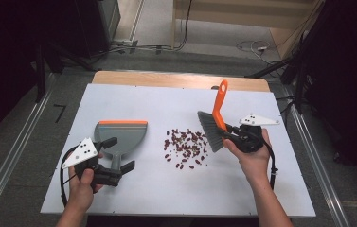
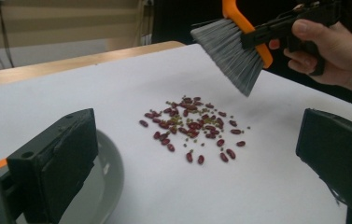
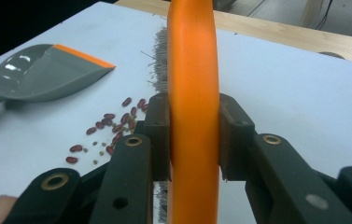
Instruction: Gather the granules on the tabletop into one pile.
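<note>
Currently the right gripper (image 1: 229, 128) is clamped tight on the orange brush (image 1: 215, 120), bristles hanging just above the scattered beans (image 1: 184, 143). The left gripper (image 1: 114, 153) is spread wide around the dustpan (image 1: 120, 134) handle, not gripping it. An unheld pan could slide away, and a hard sweep could scatter beans.
</note>
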The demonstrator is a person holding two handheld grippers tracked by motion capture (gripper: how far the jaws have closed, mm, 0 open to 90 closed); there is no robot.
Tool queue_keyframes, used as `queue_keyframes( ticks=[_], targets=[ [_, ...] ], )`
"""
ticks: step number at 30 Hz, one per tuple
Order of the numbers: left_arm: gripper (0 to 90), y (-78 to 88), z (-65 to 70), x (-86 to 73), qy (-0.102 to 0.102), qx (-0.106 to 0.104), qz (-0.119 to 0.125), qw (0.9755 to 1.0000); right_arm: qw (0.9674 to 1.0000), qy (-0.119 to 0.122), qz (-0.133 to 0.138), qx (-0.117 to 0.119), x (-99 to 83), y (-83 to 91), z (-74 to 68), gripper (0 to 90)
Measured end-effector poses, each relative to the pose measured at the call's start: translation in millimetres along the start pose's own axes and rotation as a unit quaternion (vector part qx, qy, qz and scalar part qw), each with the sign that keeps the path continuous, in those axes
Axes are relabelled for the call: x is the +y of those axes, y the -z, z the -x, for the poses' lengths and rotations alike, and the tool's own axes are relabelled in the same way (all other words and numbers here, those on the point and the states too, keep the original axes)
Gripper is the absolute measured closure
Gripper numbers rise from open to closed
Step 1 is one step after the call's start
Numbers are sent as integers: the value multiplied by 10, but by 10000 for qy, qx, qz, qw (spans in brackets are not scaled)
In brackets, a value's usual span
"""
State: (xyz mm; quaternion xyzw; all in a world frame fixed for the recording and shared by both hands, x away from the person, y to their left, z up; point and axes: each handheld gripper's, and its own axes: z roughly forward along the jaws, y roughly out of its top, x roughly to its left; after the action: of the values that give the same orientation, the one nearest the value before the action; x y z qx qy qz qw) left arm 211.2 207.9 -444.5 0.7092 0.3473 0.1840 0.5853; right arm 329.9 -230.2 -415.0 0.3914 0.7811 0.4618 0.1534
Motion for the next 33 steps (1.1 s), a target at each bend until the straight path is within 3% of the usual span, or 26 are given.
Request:
queue_keyframes(
  ticks=[2, 7, 14, 16, 20, 23, 33],
  targets=[
    [0, 23, -35, -29, 48, 73, 7, 10000, 9999, -41, -102, -102, 28, -3, 57, 683],
    [0, 45, -85, -50, 14, 170, -15, 9999, 9982, 143, -499, -313, 130, -63, 176, 683],
    [0, 24, -102, -55, -6, 200, -6, 9998, 9922, 390, -863, -807, 218, -216, 207, 683],
    [0, 15, -105, -58, -1, 201, 9, 9998, 9907, 451, -957, -856, 222, -277, 213, 682],
    [0, -11, -103, -66, 19, 163, -6, 9999, 9855, 595, -1235, -999, 242, -416, 203, 682],
    [0, -37, -99, -77, 2, 139, -36, 9999, 9799, 734, -1414, -1204, 255, -522, 176, 682],
    [0, 17, -118, -79, 56, 161, 20, 9999, 9657, 991, -1933, -1421, 323, -888, 40, 682]
  ],
)
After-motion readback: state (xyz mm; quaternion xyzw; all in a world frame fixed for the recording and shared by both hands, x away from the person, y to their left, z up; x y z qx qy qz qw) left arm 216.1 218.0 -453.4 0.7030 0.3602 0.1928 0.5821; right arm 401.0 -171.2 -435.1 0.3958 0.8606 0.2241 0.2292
